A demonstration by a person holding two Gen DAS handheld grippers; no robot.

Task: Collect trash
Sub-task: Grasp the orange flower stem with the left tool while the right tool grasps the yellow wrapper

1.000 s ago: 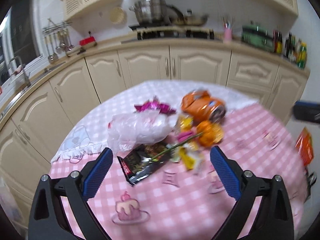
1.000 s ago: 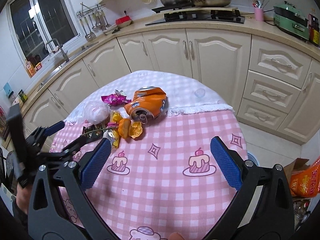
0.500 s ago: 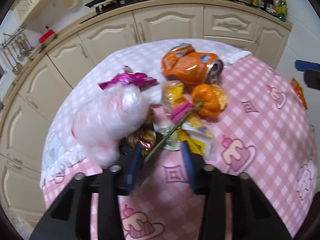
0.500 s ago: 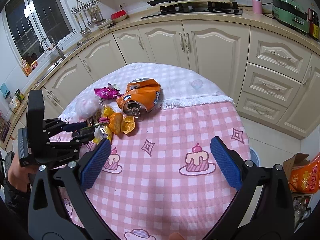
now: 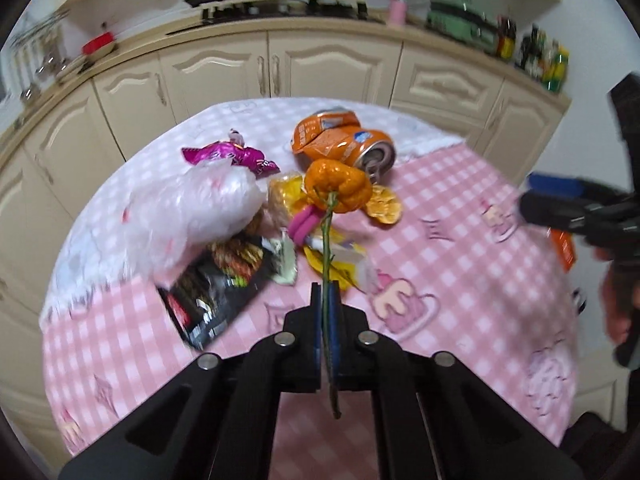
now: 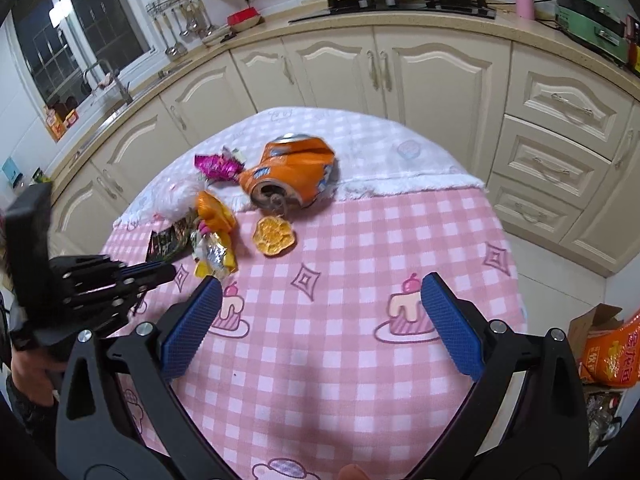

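Observation:
My left gripper [image 5: 327, 294] is shut on the green stem [image 5: 327, 248] of an orange peel piece [image 5: 337, 185], lifted a little above the trash pile. The pile holds a crushed orange can [image 5: 340, 145], a white plastic bag [image 5: 192, 216], a black snack wrapper [image 5: 216, 292], a magenta foil wrapper [image 5: 230, 156], yellow wrappers [image 5: 332, 260] and a flat orange peel [image 5: 385, 206]. My right gripper [image 6: 316, 324] is open and empty over the pink checked tablecloth [image 6: 360, 360], nearer than the can [image 6: 292, 174] and flat peel [image 6: 274, 236]. The left gripper [image 6: 160, 272] shows at the left.
The round table stands before cream kitchen cabinets [image 6: 400, 72] with a stove [image 6: 400, 0] on the counter. An orange bag in a cardboard box [image 6: 608, 352] sits on the floor at the right. The sink [image 6: 108, 96] is at the left.
My left gripper closed on the green stem and lifted the orange peel off the pile. The right gripper stayed open and moved slightly closer over the table.

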